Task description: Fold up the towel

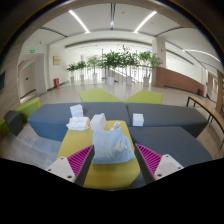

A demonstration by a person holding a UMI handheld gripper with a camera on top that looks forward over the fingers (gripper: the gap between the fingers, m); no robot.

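A pale, crumpled towel lies in a heap on a yellow table top. My gripper is open, and the towel sits between the two fingers with a small gap at each side. The left pad and the right pad are magenta and stand wide apart, level with the lower part of the towel. One corner of the towel sticks up at its far left. Nothing is held.
Beyond the towel, a stack of white cloths and a small white folded piece rest on grey surfaces. Potted plants line the far side of the hall. A wooden rail stands at the right.
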